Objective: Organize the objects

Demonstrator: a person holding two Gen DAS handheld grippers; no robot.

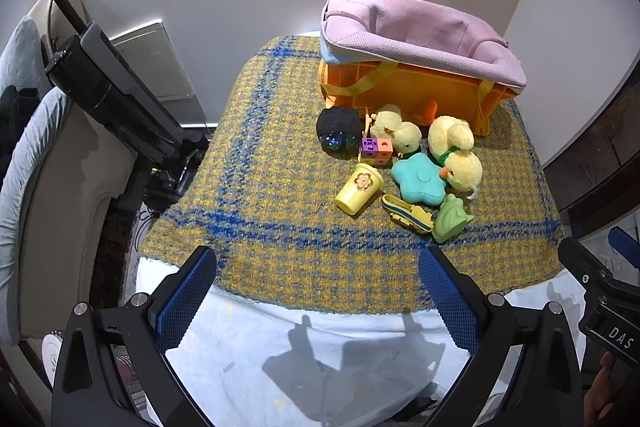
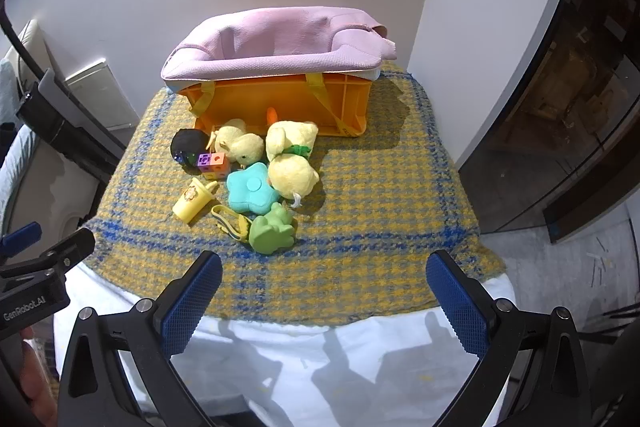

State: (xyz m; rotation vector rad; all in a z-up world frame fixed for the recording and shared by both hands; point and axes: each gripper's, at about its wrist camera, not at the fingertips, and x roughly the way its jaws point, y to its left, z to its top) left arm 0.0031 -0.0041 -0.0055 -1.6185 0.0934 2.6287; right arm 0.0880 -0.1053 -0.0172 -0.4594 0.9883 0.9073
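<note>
The left gripper and right gripper are held side by side, tilted down over the near edge of the yellow-and-blue woven cloth, jaws spread wide and empty. Small plastic and plush toys are heaped well ahead, against the orange plastic crate with pink fabric liner.

Table under a white sheet and a plaid blanket.
An orange crate stands on the blanket; toys cluster just in front of it.

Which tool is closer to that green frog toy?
The right tool, though only slightly. The green frog lies just ahead, left of its centre; from the left tool it lies ahead and off to the right.
</note>
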